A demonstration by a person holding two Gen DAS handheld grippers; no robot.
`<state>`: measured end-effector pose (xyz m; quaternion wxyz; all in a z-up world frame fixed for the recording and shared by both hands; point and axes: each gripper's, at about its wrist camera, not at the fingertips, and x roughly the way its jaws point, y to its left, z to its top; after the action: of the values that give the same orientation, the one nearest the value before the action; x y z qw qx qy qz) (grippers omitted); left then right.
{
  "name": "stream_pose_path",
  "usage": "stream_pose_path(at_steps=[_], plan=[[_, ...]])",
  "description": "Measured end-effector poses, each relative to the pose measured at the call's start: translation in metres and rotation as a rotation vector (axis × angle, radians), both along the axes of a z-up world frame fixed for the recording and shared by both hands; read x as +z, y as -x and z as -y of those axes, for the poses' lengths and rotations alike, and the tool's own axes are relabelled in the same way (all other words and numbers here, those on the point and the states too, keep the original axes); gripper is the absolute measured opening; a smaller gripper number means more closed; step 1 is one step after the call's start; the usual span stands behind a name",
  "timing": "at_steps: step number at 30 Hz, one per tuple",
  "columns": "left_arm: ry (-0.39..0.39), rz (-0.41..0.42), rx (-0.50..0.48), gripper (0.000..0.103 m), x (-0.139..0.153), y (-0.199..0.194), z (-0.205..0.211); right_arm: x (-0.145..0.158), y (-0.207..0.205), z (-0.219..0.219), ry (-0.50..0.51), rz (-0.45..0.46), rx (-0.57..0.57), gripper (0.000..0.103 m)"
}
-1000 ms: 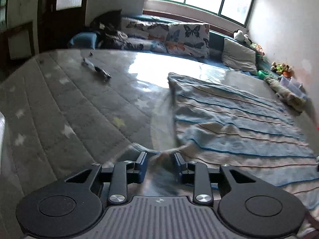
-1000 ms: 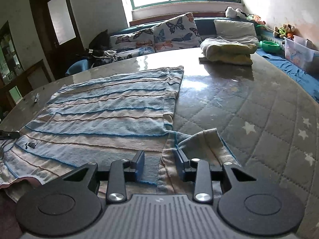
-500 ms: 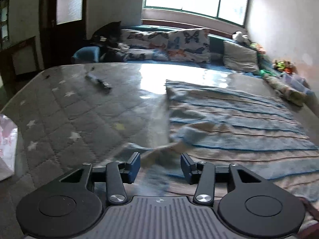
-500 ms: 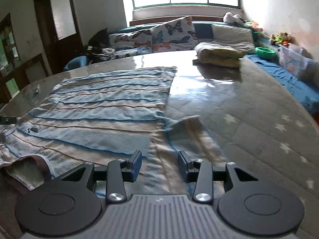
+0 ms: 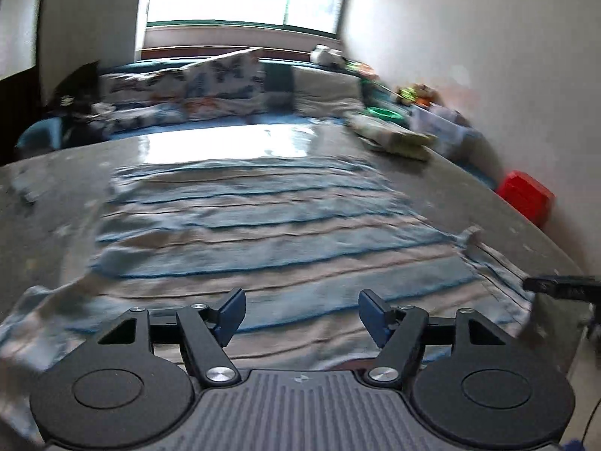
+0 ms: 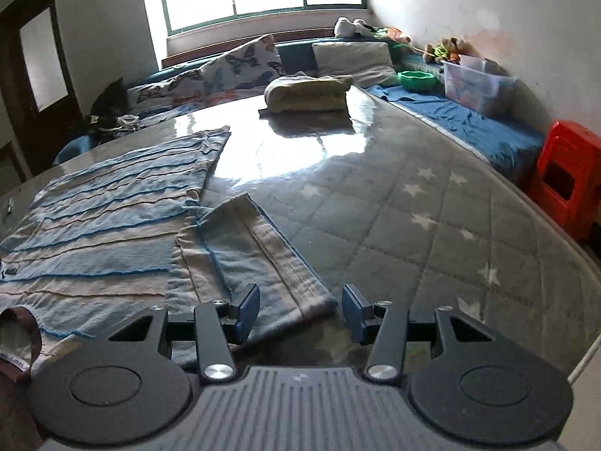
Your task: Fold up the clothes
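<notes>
One grey quilted table top [image 6: 413,203], printed with pale stars and covered by a glossy sheet, filled most of both views. Spread flat across it lay the blue and beige striped shirt [image 5: 263,225], its body flat and its right sleeve [image 6: 259,255] angled out toward the near edge, the cuff end lying just in front of the right gripper. At the far side of the table sat a folded pile of pale clothes [image 6: 308,94], well apart from the shirt. Behind the table ran a blue bench with butterfly cushions [image 6: 240,64], and a red plastic stool [image 6: 567,173] stood on the floor at the right.

The left gripper [image 5: 302,315] hovered over the shirt's lower part with its jaws opening wide, the blue pads clear of the cloth and nothing pinched between them. The right gripper [image 6: 300,310] had its jaws opening as well; the sleeve cuff lay between and below the pads, but neither pad pressed on it.
</notes>
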<state>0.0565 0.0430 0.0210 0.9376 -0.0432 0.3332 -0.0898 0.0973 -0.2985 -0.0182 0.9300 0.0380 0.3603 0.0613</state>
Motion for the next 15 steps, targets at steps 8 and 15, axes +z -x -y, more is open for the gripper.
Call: stream_pose_path(at_steps=[8, 15], plan=[[-0.021, -0.014, -0.134, 0.070, -0.010, -0.003, 0.051, -0.004, 0.004, -0.005, 0.025, 0.019, -0.018, 0.023], [-0.078, -0.014, -0.199, 0.070, -0.020, 0.008, 0.072, 0.022, 0.011, -0.011, -0.060, 0.079, 0.057, 0.009]])
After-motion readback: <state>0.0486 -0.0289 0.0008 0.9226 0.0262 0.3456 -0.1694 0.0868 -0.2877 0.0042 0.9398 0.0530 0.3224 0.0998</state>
